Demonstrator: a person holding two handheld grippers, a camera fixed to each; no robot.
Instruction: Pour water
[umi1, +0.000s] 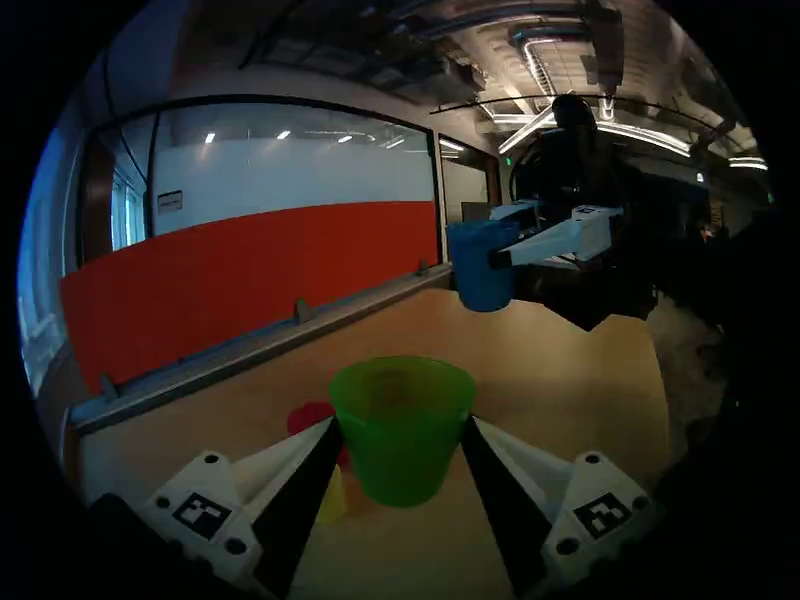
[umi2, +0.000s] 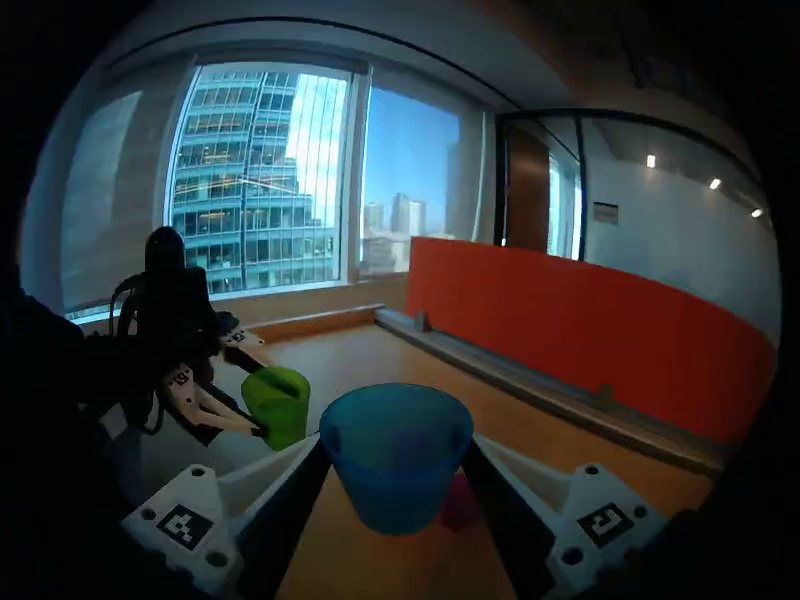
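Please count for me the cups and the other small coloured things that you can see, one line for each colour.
green cup: 1
blue cup: 1
red thing, partly hidden: 1
yellow thing, partly hidden: 1
Total: 4

An orange partition borders the wooden table.

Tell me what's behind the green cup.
A red thing and a yellow thing peek out left of the green cup; the cup hides the rest of them.
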